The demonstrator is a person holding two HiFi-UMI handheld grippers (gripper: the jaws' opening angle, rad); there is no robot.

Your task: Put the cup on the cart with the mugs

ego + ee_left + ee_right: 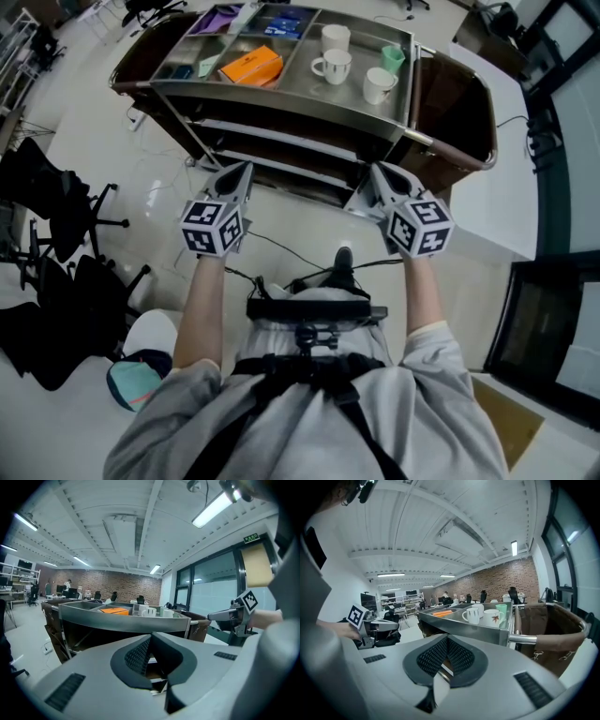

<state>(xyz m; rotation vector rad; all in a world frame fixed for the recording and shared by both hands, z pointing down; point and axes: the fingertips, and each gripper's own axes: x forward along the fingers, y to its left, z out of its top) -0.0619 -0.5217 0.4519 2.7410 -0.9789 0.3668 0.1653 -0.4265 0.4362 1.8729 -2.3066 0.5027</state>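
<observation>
The green cup (393, 58) stands upright on the top tray of the cart (281, 98), in the right compartment, just beside three white mugs (333, 66). In the head view it is ahead of the right gripper (377, 169), well apart from it, and nothing of the gripper touches it. In the right gripper view the cup (501, 607) shows above and to the right of the jaws, behind two of the mugs (471, 615). The right gripper (446, 641) has its jaws closed together and nothing is between them. The left gripper (246, 167) is held before the left part of the cart, further from the cup; its jaws are also pressed together and empty (151, 639). An orange box (251, 66) lies in the middle compartment of the tray. A brown bag (459, 112) hangs at the right end of the cart.
</observation>
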